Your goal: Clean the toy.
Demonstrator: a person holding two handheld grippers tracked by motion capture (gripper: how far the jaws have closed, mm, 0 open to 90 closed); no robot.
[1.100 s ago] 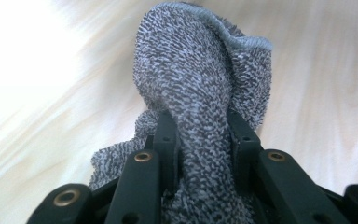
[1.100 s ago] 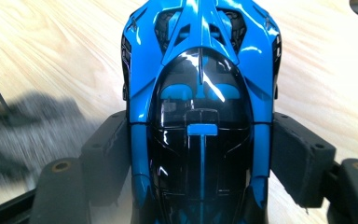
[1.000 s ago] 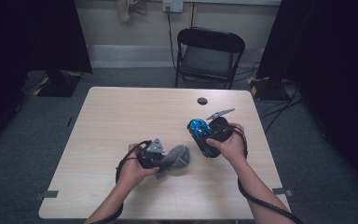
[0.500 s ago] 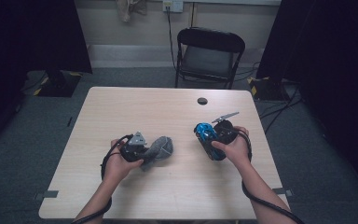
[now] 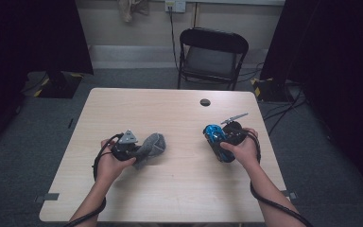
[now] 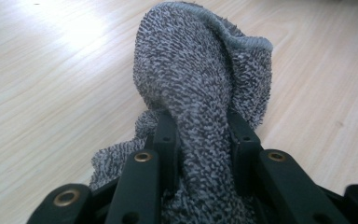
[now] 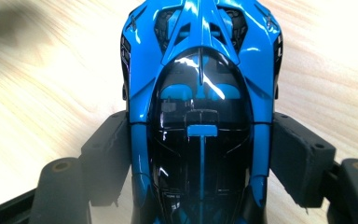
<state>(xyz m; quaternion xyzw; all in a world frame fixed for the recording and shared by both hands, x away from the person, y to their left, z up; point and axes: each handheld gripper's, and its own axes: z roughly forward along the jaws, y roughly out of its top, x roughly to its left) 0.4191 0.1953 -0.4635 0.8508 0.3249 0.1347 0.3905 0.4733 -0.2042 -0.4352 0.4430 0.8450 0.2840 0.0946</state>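
A grey terry cloth point(image 5: 151, 145) bunches up at the table's left-centre, and my left gripper point(image 5: 139, 147) is shut on it. In the left gripper view the cloth point(image 6: 200, 88) rises in a fold between the two black jaws, its lower part spilling onto the wood. A glossy blue and black toy car point(image 5: 216, 140) sits in my right gripper point(image 5: 220, 142), which is shut on it at the table's right-centre. The right gripper view shows the car point(image 7: 200, 102) pinched by its sides, nose pointing away, just above the tabletop.
The light wooden table point(image 5: 179, 189) has a small dark round hole point(image 5: 205, 102) near its far edge. A black folding chair point(image 5: 210, 54) stands behind the table. Cables trail from both grippers toward the near edge.
My left gripper and the cloth have shifted left and slightly toward the near edge. My right gripper with the car moved a little right and nearer; both stay shut.
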